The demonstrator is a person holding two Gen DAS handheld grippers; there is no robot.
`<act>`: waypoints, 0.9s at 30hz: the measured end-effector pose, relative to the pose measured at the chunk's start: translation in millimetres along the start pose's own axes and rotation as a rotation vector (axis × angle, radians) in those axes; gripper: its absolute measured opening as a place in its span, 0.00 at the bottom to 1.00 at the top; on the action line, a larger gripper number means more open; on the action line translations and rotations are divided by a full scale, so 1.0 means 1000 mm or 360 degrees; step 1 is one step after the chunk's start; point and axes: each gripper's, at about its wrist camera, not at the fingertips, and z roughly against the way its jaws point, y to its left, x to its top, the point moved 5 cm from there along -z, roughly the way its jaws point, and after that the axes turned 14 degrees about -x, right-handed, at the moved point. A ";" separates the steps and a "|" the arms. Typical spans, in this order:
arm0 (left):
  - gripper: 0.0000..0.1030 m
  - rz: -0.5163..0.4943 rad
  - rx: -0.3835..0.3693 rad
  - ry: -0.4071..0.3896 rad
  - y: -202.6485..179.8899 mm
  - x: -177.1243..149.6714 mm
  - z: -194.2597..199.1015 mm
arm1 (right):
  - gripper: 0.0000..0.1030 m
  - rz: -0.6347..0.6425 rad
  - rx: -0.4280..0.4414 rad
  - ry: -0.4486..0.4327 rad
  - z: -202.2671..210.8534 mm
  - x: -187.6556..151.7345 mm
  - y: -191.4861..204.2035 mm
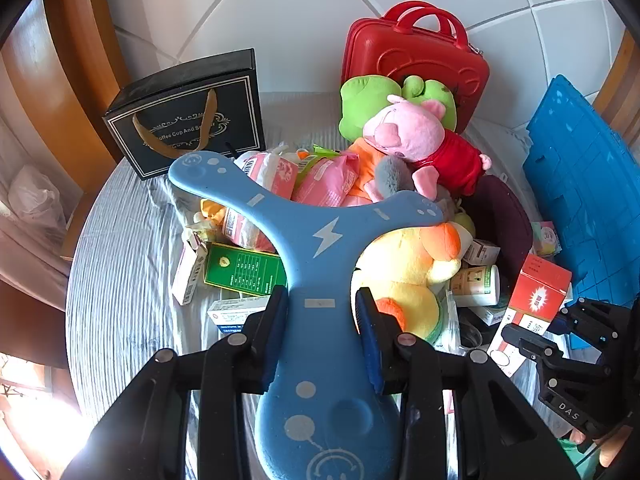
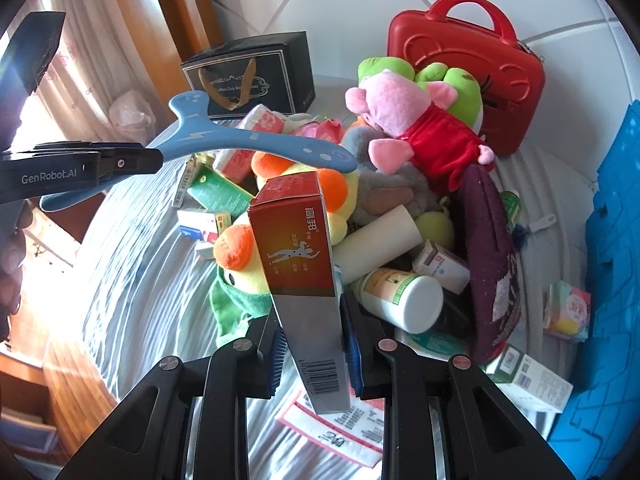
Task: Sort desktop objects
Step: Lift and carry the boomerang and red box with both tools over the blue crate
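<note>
Near: left gripper (image 1: pixel 322 316) pinching blue boomerang (image 1: pixel 320 240); right gripper (image 2: pixel 310 344) pinching red-silver box (image 2: pixel 298 252), both held above the pile.
Mid: plush duck (image 1: pixel 404 276), white bottle (image 2: pixel 404 298), med boxes unsorted.
Far: red case (image 1: pixel 412 60), black gift bag (image 1: pixel 188 120).
Est. early; most left.

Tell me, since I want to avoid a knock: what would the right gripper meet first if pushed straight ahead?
Likely the yellow plush duck with orange patches, which lies just beyond the red and silver cardboard box clamped in the right gripper; depth is unclear.

Both hand-held grippers (image 1: pixel 322 312) (image 2: pixel 310 344) clamped, angled downward
</note>
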 end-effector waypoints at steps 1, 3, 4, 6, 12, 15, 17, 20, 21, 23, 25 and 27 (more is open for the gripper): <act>0.33 -0.0002 -0.0005 0.0002 0.000 -0.001 0.000 | 0.24 -0.0001 -0.0001 0.0000 0.000 0.000 0.000; 0.33 -0.0001 -0.0004 -0.0010 0.000 -0.001 0.003 | 0.24 -0.0003 0.0000 0.0000 0.001 -0.001 0.000; 0.33 -0.0004 -0.0005 -0.0017 -0.001 0.000 0.004 | 0.24 -0.0003 -0.0001 -0.0001 0.001 -0.002 0.000; 0.32 -0.0014 -0.0004 -0.0027 -0.003 0.000 0.008 | 0.24 -0.0005 -0.0001 -0.0006 0.003 -0.002 0.000; 0.32 -0.0010 -0.0007 -0.0058 -0.004 0.001 0.017 | 0.24 -0.0007 -0.0001 -0.0014 0.006 -0.002 0.002; 0.32 -0.0017 -0.0006 -0.0068 -0.004 0.001 0.021 | 0.24 -0.0004 -0.0003 -0.0014 0.007 -0.002 0.003; 0.32 -0.0010 -0.0006 -0.0066 -0.002 0.000 0.021 | 0.24 -0.0009 -0.0006 -0.0014 0.007 -0.002 0.002; 0.31 -0.0004 -0.0007 -0.0065 -0.001 -0.002 0.020 | 0.24 -0.0012 -0.0005 -0.0013 0.008 -0.003 0.002; 0.31 -0.0005 -0.0005 -0.0063 -0.001 -0.002 0.018 | 0.24 -0.0011 -0.0004 -0.0013 0.008 -0.003 0.002; 0.31 -0.0007 -0.0021 -0.0035 0.001 -0.004 0.010 | 0.24 -0.0007 -0.0003 -0.0011 0.007 -0.004 0.003; 0.31 -0.0003 -0.0058 0.0016 0.002 -0.009 -0.005 | 0.24 -0.0010 -0.0003 -0.0006 0.007 -0.006 0.003; 0.31 -0.0025 -0.0078 0.0042 0.000 -0.015 -0.022 | 0.24 -0.0018 -0.0008 0.0006 0.006 -0.007 0.004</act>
